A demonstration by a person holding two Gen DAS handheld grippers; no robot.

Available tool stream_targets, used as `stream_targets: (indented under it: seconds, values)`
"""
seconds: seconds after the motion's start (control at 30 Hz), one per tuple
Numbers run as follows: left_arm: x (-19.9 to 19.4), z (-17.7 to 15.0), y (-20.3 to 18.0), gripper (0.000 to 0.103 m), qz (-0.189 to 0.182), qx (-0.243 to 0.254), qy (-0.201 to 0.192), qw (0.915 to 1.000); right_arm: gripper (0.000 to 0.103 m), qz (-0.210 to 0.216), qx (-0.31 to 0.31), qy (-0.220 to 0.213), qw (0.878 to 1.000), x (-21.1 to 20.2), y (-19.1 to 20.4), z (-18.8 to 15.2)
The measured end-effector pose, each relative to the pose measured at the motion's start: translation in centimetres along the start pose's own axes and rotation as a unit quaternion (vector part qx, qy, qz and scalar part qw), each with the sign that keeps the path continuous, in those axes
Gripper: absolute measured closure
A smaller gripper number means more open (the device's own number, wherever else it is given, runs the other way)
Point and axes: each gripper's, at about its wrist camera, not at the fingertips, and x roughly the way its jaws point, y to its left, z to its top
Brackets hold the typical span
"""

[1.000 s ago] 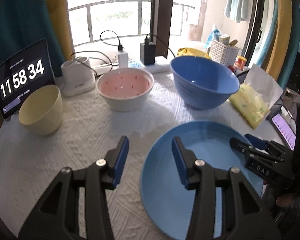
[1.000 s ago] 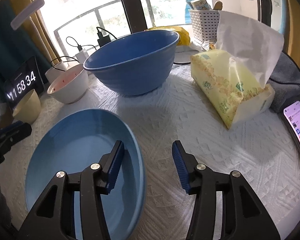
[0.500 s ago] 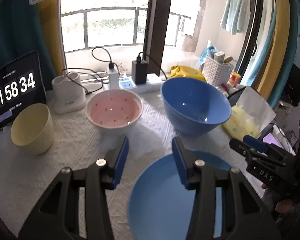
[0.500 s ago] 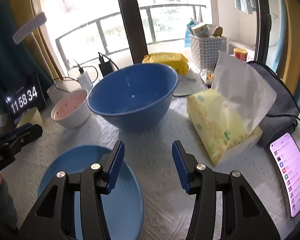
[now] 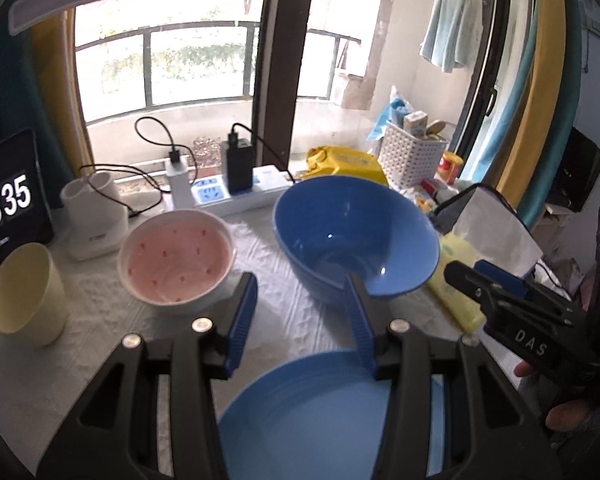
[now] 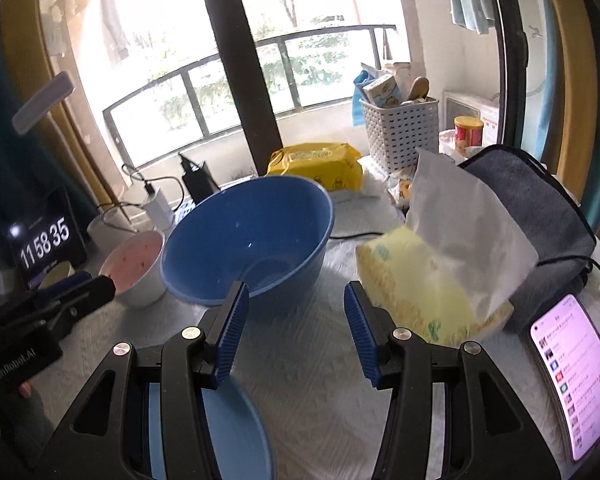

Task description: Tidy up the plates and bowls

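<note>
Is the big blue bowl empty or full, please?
Empty: the big blue bowl shows its bare blue inside down to the bottom.

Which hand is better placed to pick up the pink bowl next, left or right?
Left, probably. The left gripper is open and empty, close to the pink bowl; the right gripper faces the big blue bowl instead.

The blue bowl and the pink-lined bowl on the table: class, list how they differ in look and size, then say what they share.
1. Colour: the blue bowl is blue inside and out; the pink-lined bowl is pink inside with small red specks and white outside.
2. Size: the blue bowl is clearly wider and deeper than the pink-lined bowl.

Shared: both stand upright and empty, side by side on the white textured cloth.
</note>
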Motion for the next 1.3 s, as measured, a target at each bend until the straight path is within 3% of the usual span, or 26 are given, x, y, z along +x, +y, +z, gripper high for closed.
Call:
stream_targets:
  seconds: [0.77,0.97,1.1,1.3]
  values:
    - [7.3,0.7,-0.5,0.057,0.028,0.016,0.022,0.9992,0.051,0.011,0.025,0.028,0.999,6.8,-1.6,1.7]
    - [8.0,0.5,-0.6,0.058,0.016,0.021,0.024,0.9994,0.051,0.013,0.018,0.035,0.999,7.5,-1.3,1.6]
    - [7.6,0.3,-1.1,0.06,0.008,0.025,0.021,0.9994,0.066,0.018,0.005,0.036,0.999,7.4,-0.8,1.5]
    - [6.7,0.3,-1.2,0.07,0.009,0.03,0.013,0.9994,0.074,0.008,0.004,0.034,0.999,7.0,-0.9,1.4]
